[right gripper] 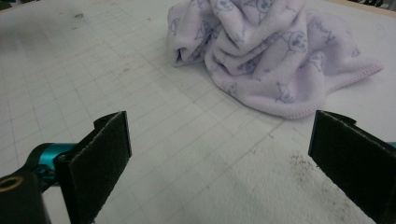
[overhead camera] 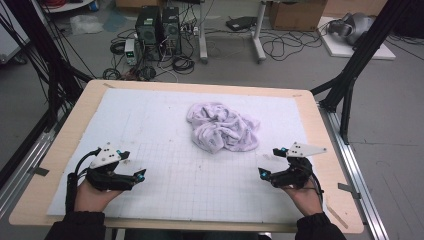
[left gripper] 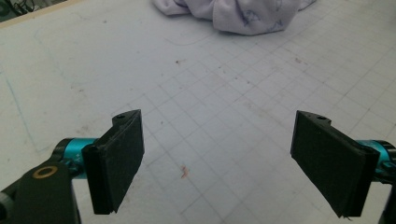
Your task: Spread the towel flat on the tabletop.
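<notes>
Fingers (left gripper: 116, 163) of both grippers spread wide — empty, crumpled lilac towel (overhead camera: 223, 127) between them on gridded mat (overhead camera: 200, 185), untouched.

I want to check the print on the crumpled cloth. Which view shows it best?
The right gripper view: the lilac cloth is close, its small printed figures and stitched hem clear. The high view shows the whole heap but no print. The left gripper view catches its near edge.

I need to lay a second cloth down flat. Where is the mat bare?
The white gridded mat is bare left of the crumpled lilac fleece cloth, and in the near strip between the left gripper and right gripper. The cloth crowds the middle toward the far edge.
</notes>
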{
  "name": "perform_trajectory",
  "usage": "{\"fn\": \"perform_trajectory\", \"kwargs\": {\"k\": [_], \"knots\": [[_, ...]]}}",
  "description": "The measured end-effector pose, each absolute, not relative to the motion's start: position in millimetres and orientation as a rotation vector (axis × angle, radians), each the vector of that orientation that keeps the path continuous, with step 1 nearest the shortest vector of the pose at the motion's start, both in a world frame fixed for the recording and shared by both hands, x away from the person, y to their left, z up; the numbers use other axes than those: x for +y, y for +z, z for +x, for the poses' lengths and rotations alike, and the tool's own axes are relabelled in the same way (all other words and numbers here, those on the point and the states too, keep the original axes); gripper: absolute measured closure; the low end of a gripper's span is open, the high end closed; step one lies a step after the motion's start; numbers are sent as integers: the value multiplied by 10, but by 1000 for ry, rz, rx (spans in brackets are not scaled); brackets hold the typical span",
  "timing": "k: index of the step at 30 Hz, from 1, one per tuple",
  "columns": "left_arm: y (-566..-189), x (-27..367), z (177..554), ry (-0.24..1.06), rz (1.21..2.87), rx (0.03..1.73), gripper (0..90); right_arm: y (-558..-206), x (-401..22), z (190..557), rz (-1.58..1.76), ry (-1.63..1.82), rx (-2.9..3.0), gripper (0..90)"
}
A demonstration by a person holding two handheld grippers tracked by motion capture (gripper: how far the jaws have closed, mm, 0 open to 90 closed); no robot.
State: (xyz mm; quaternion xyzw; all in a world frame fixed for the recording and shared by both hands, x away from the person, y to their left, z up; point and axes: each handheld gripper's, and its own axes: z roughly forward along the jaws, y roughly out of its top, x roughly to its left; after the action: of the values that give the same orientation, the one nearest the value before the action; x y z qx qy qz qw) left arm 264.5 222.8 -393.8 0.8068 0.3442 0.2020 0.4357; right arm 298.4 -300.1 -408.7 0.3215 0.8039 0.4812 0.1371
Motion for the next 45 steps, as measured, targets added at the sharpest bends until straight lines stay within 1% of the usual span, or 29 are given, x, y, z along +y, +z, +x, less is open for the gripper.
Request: {"fn": "perform_trajectory", "kwargs": {"k": [8, 9, 10, 11, 12, 13, 16, 17, 18, 19, 24, 25, 26, 27, 28, 29, 30, 31, 34, 35, 36, 41, 45], "knots": [[-3948, 2089, 2729, 481, 2012, 832, 184, -4015, -2772, 3254, 904, 1397, 2362, 70], [-3949, 2066, 2734, 483, 2014, 828, 185, -3994, -2705, 3330, 900, 1399, 2362, 85], [-3951, 2061, 2733, 481, 2016, 825, 186, -3981, -2671, 3369, 899, 1401, 2370, 126], [-3951, 2061, 2733, 481, 2016, 825, 186, -3981, -2671, 3369, 899, 1401, 2370, 126], [-3953, 2058, 2732, 481, 2015, 825, 186, -3970, -2630, 3411, 886, 1406, 2374, 160], [-3951, 2062, 2730, 480, 2018, 823, 186, -3946, -2524, 3495, 866, 1396, 2388, 161], [-3951, 2082, 2727, 484, 2012, 828, 186, -3931, -2413, 3589, 853, 1378, 2413, 169], [-3955, 2092, 2727, 480, 2009, 833, 186, -3915, -2304, 3674, 829, 1364, 2423, 204], [-3955, 2092, 2727, 480, 2009, 833, 186, -3915, -2304, 3674, 829, 1364, 2423, 204], [-3957, 2098, 2728, 479, 2010, 834, 186, -3914, -2195, 3759, 807, 1333, 2450, 212], [-3961, 2133, 2735, 482, 2002, 842, 186, -3983, -1998, 3906, 794, 1275, 2477, 227], [-3962, 2139, 2737, 480, 2001, 842, 186, -4030, -1904, 3959, 801, 1207, 2488, 275], [-3963, 2143, 2738, 480, 2001, 843, 186, -4030, -1904, 3959, 801, 1207, 2488, 275], [-3964, 2146, 2737, 480, 2001, 844, 186, -4076, -1826, 3994, 797, 1166, 2494, 347], [-3964, 2152, 2739, 480, 2002, 843, 187, -4096, -1788, 4006, 794, 1134, 2497, 372], [-3966, 2154, 2740, 480, 2002, 843, 187, -4096, -1788, 4006, 794, 1134, 2497, 372], [-3966, 2156, 2740, 479, 2003, 845, 187, -4113, -1759, 4019, 791, 1110, 2497, 424], [-3969, 2157, 2742, 479, 2001, 845, 188, -4123, -1743, 4028, 785, 1099, 2497, 494], [-3976, 2159, 2742, 475, 2002, 845, 190, -4115, -1738, 4031, 750, 1088, 2496, 746], [-3976, 2162, 2743, 475, 2004, 843, 190, -4099, -1748, 4027, 742, 1106, 2497, 790], [-3976, 2162, 2743, 476, 2003, 846, 190, -4057, -1765, 4000, 717, 1127, 2512, 817], [-3967, 2149, 2735, 478, 2005, 838, 191, -3930, -1778, 3873, 640, 1203, 2547, 823], [-3968, 2112, 2733, 478, 2011, 834, 192, -3733, -1744, 3574, 480, 1270, 2599, 823]]}}
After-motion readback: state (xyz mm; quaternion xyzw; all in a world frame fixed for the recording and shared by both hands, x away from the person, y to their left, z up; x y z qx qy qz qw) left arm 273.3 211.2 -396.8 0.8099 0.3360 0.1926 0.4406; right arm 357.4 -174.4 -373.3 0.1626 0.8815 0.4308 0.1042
